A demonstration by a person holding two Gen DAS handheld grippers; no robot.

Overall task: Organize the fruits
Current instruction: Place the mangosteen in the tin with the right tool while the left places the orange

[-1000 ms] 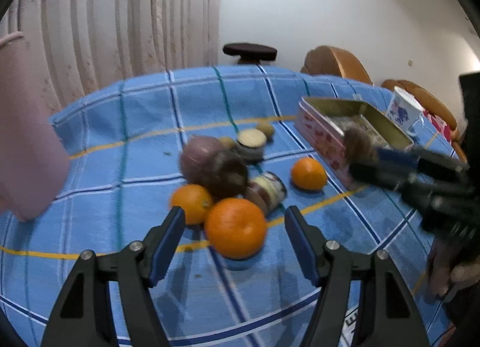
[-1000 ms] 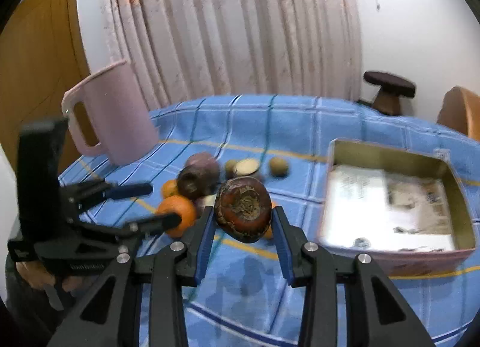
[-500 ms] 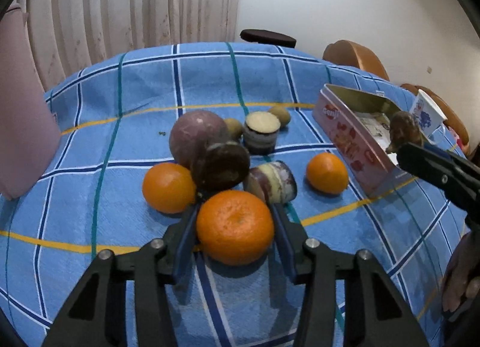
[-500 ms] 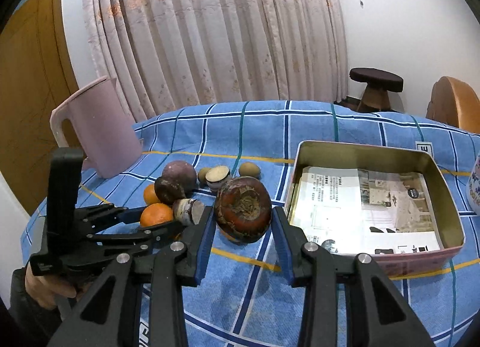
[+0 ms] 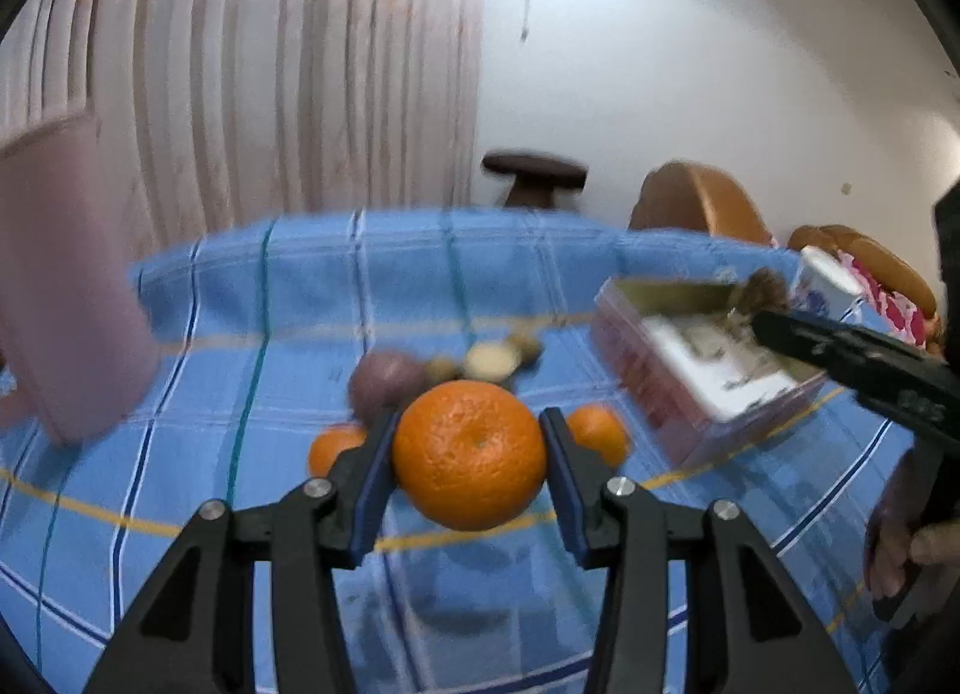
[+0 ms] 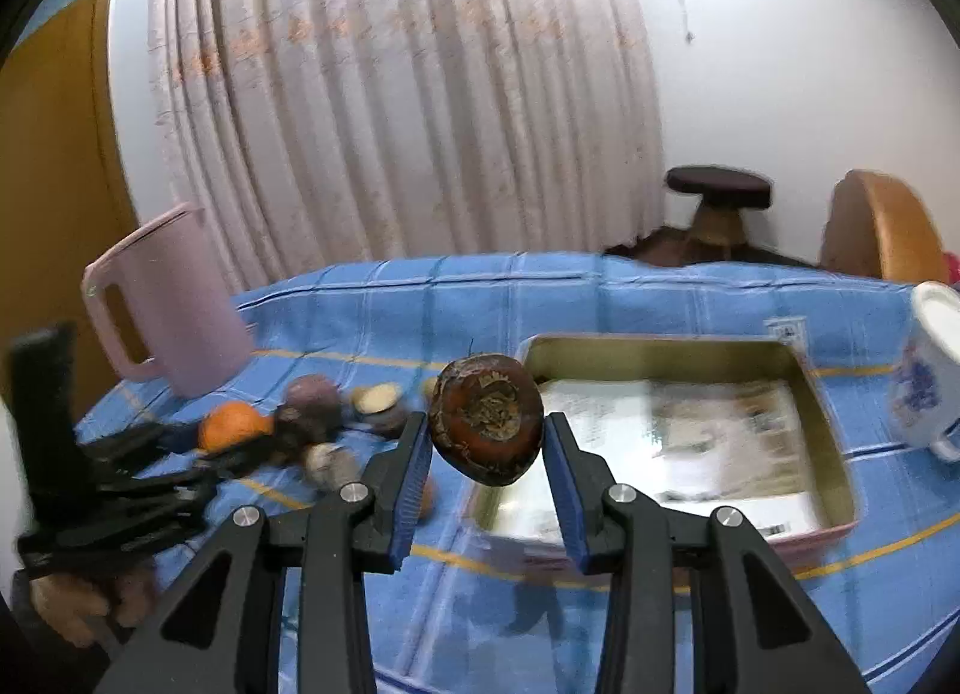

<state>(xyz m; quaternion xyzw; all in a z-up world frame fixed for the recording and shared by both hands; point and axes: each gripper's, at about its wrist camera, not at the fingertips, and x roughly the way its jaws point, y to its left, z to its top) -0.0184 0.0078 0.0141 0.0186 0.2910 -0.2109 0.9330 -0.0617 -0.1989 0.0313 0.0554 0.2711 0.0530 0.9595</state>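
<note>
My left gripper (image 5: 469, 454) is shut on a large orange (image 5: 469, 454) and holds it above the blue checked tablecloth (image 5: 252, 418). Behind it lie two smaller oranges (image 5: 336, 448), a purple round fruit (image 5: 384, 385) and several small brown and cut fruits (image 5: 492, 361). My right gripper (image 6: 486, 433) is shut on a dark brown fruit (image 6: 486, 427), held just in front of the open metal tin (image 6: 834, 436) lined with paper. The right gripper shows at the right of the left wrist view, over the tin (image 5: 678, 394).
A pink jug (image 6: 162, 328) stands at the table's back left. A white patterned mug (image 6: 927, 370) sits right of the tin. A dark stool (image 6: 717, 196) and an orange chair back (image 6: 876, 235) stand beyond the table, before a curtain. A person's hand (image 5: 900, 538) holds the right gripper.
My left gripper closed on the large orange and lifted it off the cloth. My right gripper carried the brown fruit rightwards, up to the tin.
</note>
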